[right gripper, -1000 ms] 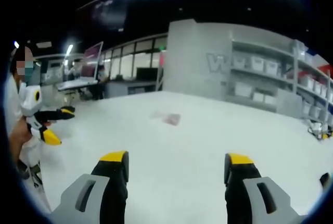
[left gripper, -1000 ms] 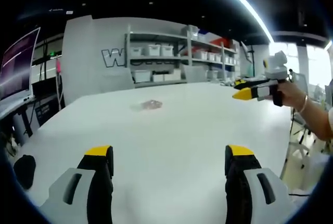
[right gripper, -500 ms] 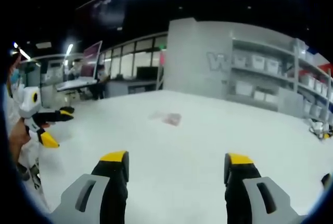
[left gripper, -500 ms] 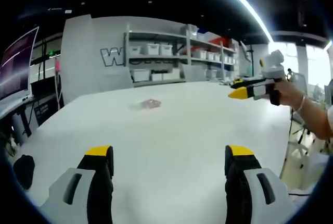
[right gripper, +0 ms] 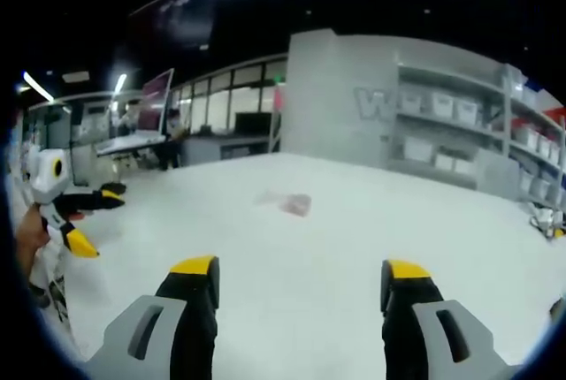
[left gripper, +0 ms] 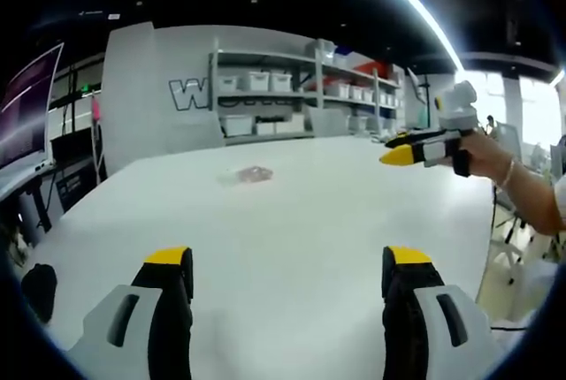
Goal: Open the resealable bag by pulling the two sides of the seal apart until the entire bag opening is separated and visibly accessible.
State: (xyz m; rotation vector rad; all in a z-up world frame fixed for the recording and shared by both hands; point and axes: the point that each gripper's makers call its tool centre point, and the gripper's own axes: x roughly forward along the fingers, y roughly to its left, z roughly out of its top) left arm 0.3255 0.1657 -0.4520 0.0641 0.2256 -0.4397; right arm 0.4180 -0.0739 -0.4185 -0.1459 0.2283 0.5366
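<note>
A small clear resealable bag with something pinkish inside lies flat on the white table, far ahead of both grippers; it also lies mid-table in the right gripper view. My left gripper stands open low over the near table edge, nothing between its yellow-tipped jaws. My right gripper is open too, and empty. In the left gripper view the right gripper comes in from the right, held in a hand. In the right gripper view the left gripper shows at the left, jaws apart.
Grey shelving with white bins stands behind the table. A monitor and desks are at the left. A dark object lies by the table's near left corner. Windows and another desk stand at the back.
In the left gripper view the right gripper has drifted slightly left and up. In the right gripper view the left gripper has slid a little left. The bag lies still.
</note>
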